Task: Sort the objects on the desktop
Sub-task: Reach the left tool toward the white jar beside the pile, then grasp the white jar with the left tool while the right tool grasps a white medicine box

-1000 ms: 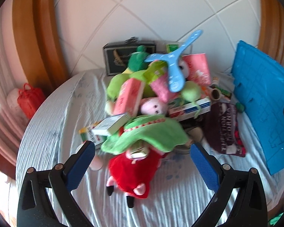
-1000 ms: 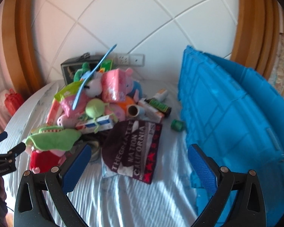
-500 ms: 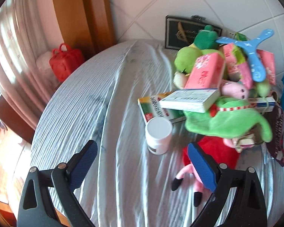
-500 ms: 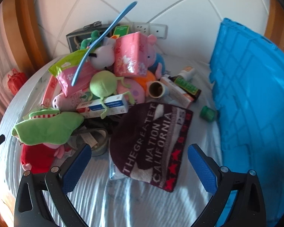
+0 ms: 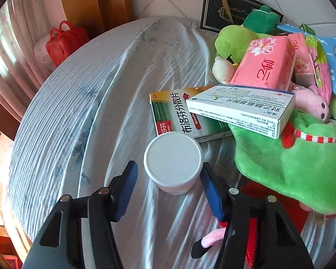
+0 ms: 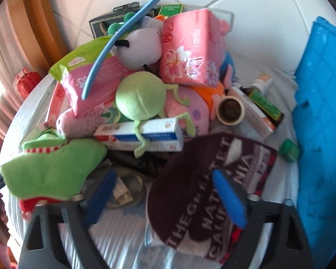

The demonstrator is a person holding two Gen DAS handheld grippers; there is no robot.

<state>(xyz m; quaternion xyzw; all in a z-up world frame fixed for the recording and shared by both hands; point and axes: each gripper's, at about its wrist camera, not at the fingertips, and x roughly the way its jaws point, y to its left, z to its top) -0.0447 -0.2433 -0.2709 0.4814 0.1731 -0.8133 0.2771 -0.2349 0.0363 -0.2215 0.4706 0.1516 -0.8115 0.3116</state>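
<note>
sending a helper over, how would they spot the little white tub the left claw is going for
Start at the round table with the striped pale cloth and find the heap of plush toys and boxes. At the heap's near edge, just in front of the green and white medicine box, stands the white tub. It is the only round, plain, unprinted thing there, standing on bare cloth between the closing fingers of the left claw.

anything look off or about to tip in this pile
Yes. The white medicine box is perched at a slant, one end resting on the green and white box, the other on the green plush, so it could slide. A blue boomerang lies loose on top of the heap. Nothing looks spilled or damaged.
</note>
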